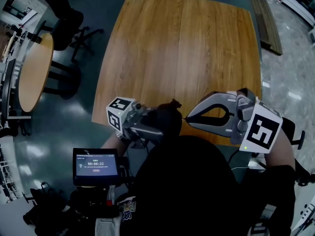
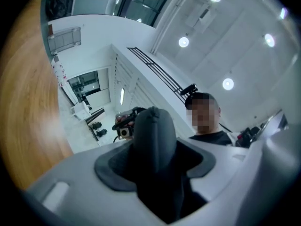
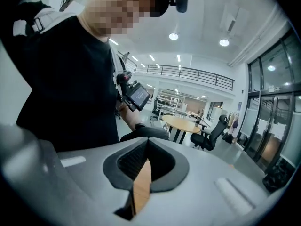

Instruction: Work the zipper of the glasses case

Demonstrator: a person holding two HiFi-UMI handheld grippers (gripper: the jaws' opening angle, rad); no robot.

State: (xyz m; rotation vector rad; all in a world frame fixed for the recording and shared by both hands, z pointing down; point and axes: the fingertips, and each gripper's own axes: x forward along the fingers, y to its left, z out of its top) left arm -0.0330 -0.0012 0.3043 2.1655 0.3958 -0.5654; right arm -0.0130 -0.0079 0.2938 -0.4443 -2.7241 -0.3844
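Observation:
The glasses case [image 1: 167,114] is a dark, rounded pouch held just above the near edge of the wooden table [image 1: 182,48]. My left gripper [image 1: 158,127] comes in from the left and is shut on it. In the left gripper view the case [image 2: 154,135] stands upright between the pads, filling my left gripper [image 2: 155,157]. My right gripper [image 1: 187,118] points left with its jaws shut, tips right at the case's right side. In the right gripper view, my right gripper [image 3: 146,142] has its tips meeting just short of the case [image 3: 143,132]. Whether a zipper pull is pinched does not show.
A small screen [image 1: 95,167] sits on a mount at the person's chest. A round wooden table [image 1: 34,70] and an office chair [image 1: 69,18] stand on the floor at the left. A wooden bench [image 1: 266,18] lies at the upper right.

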